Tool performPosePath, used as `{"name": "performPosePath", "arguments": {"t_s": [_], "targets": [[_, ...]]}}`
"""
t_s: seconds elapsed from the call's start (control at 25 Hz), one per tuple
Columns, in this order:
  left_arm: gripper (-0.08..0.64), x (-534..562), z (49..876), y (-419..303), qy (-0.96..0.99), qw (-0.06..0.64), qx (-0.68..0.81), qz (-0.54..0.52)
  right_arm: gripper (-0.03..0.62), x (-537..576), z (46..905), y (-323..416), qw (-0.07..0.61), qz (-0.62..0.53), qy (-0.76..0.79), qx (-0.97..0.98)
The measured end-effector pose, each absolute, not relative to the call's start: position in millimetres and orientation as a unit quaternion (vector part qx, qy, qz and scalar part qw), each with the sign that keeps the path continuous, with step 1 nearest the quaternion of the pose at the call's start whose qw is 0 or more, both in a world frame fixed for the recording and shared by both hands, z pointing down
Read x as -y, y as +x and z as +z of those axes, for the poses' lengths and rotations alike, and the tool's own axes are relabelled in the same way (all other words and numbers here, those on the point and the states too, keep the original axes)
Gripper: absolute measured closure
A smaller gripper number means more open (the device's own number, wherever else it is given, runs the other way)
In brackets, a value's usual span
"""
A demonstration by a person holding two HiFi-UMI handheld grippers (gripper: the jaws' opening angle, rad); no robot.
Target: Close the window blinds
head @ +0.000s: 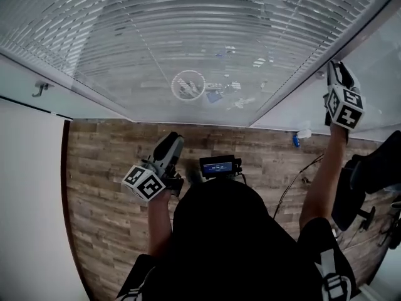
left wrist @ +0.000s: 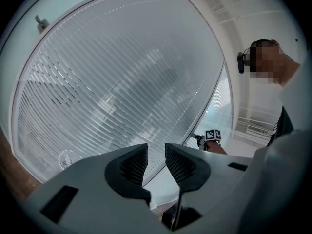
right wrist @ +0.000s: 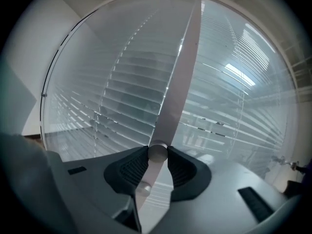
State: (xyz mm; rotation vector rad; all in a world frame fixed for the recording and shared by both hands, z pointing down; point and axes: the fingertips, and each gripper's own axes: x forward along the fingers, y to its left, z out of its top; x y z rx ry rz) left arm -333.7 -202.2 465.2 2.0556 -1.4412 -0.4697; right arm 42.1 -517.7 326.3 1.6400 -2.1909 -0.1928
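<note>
Looks like the slat-tilting step: the slim, pale plastic tilt wand (right wrist: 176, 89) is clamped near its lower end by the right gripper (right wrist: 157, 153), at the window's right edge. A twist is called for next. The white horizontal-slat blinds (right wrist: 122, 96) are lowered across the far window but are see-through. The left gripper (left wrist: 156, 156) is held low, slightly parted and empty.

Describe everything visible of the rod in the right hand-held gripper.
The rod is a pale, smooth, round stick, plastic by its look. The right hand-held gripper is shut on it, both ribbed black pads pressing its sides. It slants down and left between them, in front of the window post beside the slatted blinds. Upward it blends with that post, so its length cannot be told.
</note>
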Motion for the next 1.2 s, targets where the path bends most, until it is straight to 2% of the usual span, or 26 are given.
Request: {"name": "performPosePath", "arguments": {"t_s": [0.12,0.4,0.68,0.96,1.2], "targets": [[0.434,199.7,466.1,-334.5,0.768,0.291,0.542,-0.178,0.462,518.7,329.3,41.1,0.189,-0.057,0.582,0.789],[0.434,197.0,467.4,-337.7,0.766,0.291,0.545,-0.180,0.459,516.0,330.1,31.7,0.244,-0.126,0.581,0.767],[0.434,197.5,465.6,-335.4,0.766,0.291,0.545,-0.177,0.462,520.3,330.7,31.2,0.206,-0.070,0.577,0.787],[0.434,194.4,460.4,-332.5,0.763,0.292,0.553,-0.166,0.460,514.1,332.3,28.5,0.203,-0.075,0.566,0.796],[0.434,172.2,472.5,-296.1,0.759,0.296,0.561,-0.145,0.460,489.5,356.4,60.3,0.141,-0.023,0.549,0.824]]}}
